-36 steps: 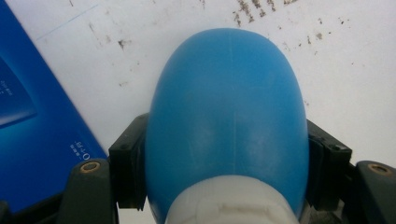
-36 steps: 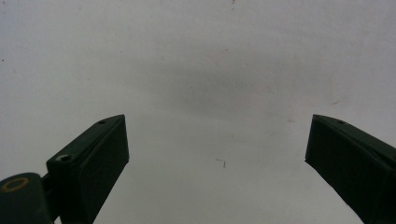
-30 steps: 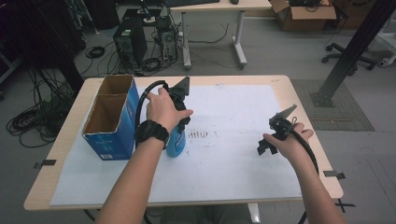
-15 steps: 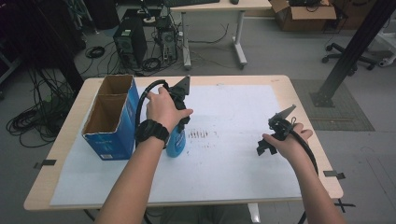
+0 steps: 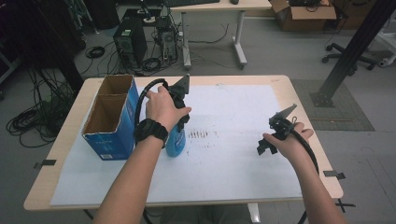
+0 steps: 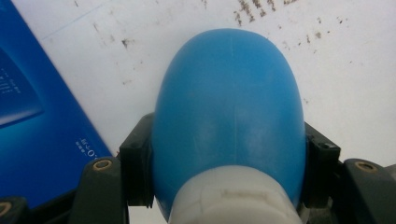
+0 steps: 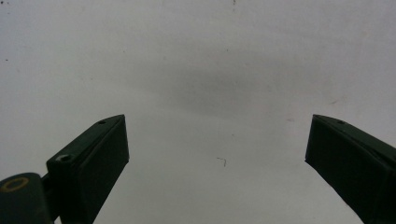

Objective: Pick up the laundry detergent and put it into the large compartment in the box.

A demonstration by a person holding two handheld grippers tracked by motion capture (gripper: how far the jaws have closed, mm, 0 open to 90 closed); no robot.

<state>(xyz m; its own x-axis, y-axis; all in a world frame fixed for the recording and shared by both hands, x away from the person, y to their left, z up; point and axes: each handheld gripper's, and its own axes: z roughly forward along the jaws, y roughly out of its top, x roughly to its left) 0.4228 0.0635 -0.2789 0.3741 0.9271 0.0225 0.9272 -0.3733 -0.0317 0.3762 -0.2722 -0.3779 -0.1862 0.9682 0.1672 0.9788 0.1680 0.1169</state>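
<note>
A blue bottle (image 5: pixel 176 141) with a white neck stands upright on the white paper, just right of the blue cardboard box (image 5: pixel 112 122). My left gripper (image 5: pixel 180 122) is shut on it from above. In the left gripper view the bottle (image 6: pixel 229 116) sits clamped between the black pads (image 6: pixel 136 163), its white collar nearest the camera. My right gripper (image 5: pixel 262 145) hovers low over the paper at the table's right side, jaws wide apart. The right gripper view shows its gripper (image 7: pixel 217 154) open over bare white paper, nothing between its fingers (image 7: pixel 98 154).
The open-topped blue box has two compartments and stands at the table's left. A patch of dark smudges (image 5: pixel 198 134) marks the paper right of the bottle. The wooden table edge (image 5: pixel 308 121) lies beyond my right hand. Computers, cables and another desk stand on the floor behind.
</note>
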